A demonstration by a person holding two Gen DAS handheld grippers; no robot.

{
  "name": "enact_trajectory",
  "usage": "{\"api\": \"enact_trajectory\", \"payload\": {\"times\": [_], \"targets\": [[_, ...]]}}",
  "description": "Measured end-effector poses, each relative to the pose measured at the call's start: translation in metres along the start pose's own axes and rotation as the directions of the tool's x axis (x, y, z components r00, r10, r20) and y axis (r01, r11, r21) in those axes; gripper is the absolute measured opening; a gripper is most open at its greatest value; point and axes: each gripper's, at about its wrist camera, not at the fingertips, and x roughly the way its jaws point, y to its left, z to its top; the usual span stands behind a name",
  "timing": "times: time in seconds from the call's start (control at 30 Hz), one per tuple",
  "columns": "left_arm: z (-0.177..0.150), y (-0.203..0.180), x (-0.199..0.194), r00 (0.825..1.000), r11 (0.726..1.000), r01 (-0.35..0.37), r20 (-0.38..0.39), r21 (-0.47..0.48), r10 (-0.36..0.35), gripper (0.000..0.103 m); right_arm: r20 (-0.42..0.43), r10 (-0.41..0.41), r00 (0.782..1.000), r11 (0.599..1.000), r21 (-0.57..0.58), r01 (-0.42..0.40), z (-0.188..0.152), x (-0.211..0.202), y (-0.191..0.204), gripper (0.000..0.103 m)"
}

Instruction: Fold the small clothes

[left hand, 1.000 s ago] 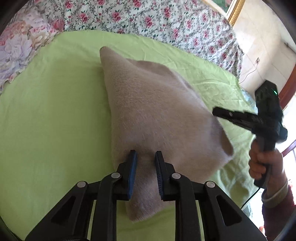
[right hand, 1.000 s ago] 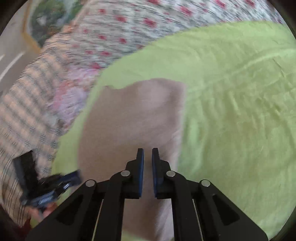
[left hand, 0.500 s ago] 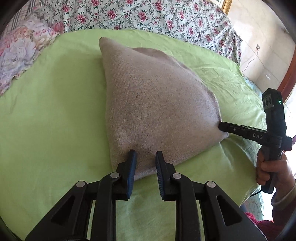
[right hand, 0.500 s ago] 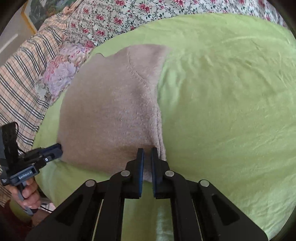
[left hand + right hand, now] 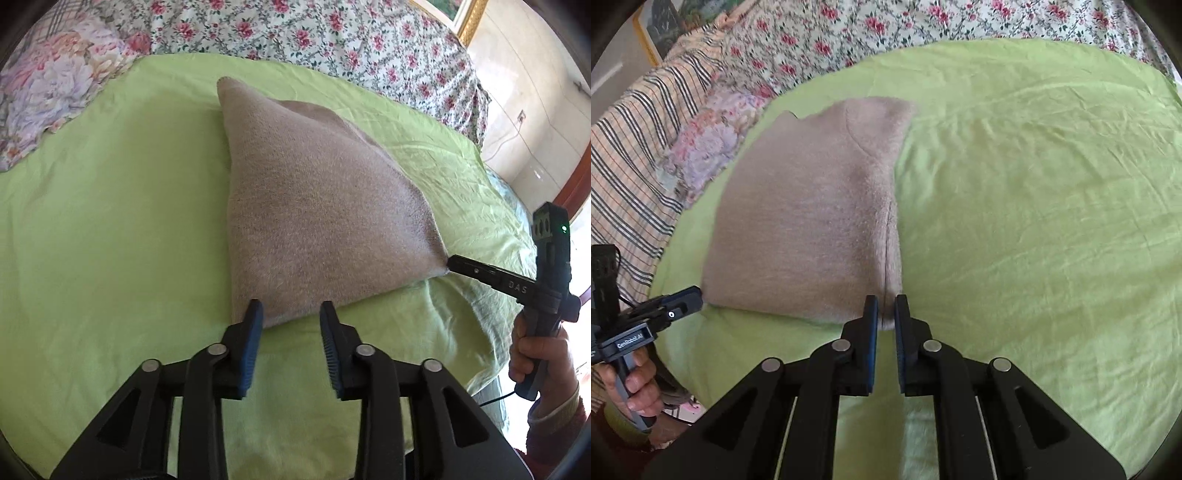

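Left wrist view: the left gripper [image 5: 290,314] reaches down over a lime-green bed sheet [image 5: 110,229] toward the near edge of a folded beige knitted garment [image 5: 317,206] that lies flat on the sheet. Its jaws are opening; the blue-padded fingertips [image 5: 254,319] stand either side of the garment's near-left corner, and the pads do not press on the cloth. At the garment's near-right corner the thin black jaws of the right gripper [image 5: 452,264] are closed on the fabric, and a hand [image 5: 535,354] below it holds that gripper's handle near the right edge of the bed. A floral-print quilt [image 5: 332,40] covers the far edge of the bed, and a pale flowered pillow [image 5: 48,92] sits at the far-left corner.

Right wrist view: the right gripper [image 5: 885,317] has its jaws nearly together, pinching the near-right corner of the garment [image 5: 812,221] where folded layers meet in a seam. The garment lies on the left half of the sheet [image 5: 1034,203], with a curved seam near its far end. At the garment's near-left corner the left gripper [image 5: 687,301] points in from the left, held by a hand [image 5: 639,384]. A striped plaid blanket [image 5: 631,147] lies along the left edge.
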Motion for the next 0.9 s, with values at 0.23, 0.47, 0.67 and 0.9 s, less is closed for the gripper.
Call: {"api": "enact_trajectory", "payload": {"times": [0.23,0.47,0.67,0.9], "targets": [[0.003,0.010,-0.021,0.999,0.999,-0.002,0.036,-0.035,0.003,0.046,0.043,0.049,0.998,0.998,0.038,-0.051,0.015,-0.009,0.002,0.011],[0.030,0.022,-0.018,0.998,0.998,-0.023,0.054,-0.053,0.026,0.053,0.096,0.098,0.991,0.993,0.052,-0.103,0.050,-0.001,0.004,0.040],[0.059,0.028,-0.002,0.998,0.995,-0.021,0.054,-0.096,0.027,0.055,0.100,0.168,0.981,0.973,0.141,-0.181,0.106,0.039,-0.022,0.040],[0.118,0.049,0.035,1.000,0.991,-0.007,0.014,-0.133,0.009,0.059,0.058,0.190,0.980,0.961,0.194,-0.198,0.173,0.092,-0.036,0.040]]}}
